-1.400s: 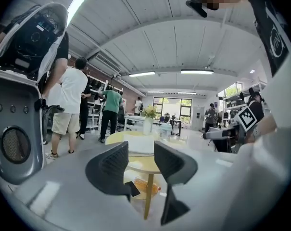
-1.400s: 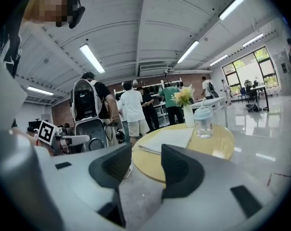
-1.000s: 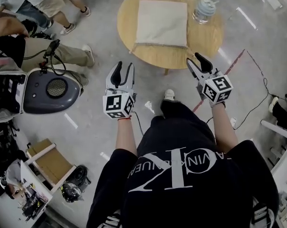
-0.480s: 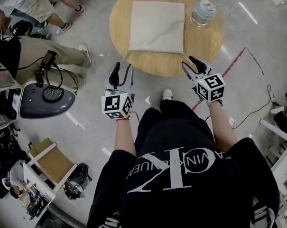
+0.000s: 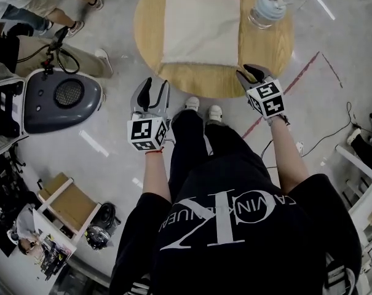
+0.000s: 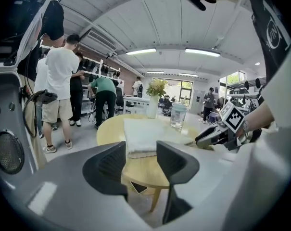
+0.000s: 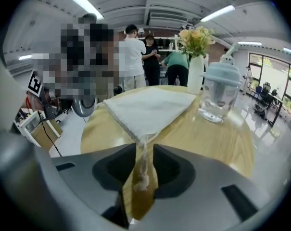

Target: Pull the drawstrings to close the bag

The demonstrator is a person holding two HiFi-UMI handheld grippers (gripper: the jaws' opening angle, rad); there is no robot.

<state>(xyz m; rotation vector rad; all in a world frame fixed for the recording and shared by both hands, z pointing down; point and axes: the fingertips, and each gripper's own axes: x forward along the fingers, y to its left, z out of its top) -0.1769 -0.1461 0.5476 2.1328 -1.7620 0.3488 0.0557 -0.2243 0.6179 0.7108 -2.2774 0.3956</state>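
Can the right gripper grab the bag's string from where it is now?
Probably yes. The drawstring lies between the jaws of the right gripper, which stand apart and have just been closing. Nothing else sits in the way.

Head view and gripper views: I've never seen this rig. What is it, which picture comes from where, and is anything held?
A person holds a two-jaw gripper in each hand. The head view looks down from their head; each gripper view looks along its own jaws. On the round table are a cloth bag and a lidded cup. The left gripper has just been opening and is empty. The right gripper has just been closing around the bag's drawstring without pinching it yet.
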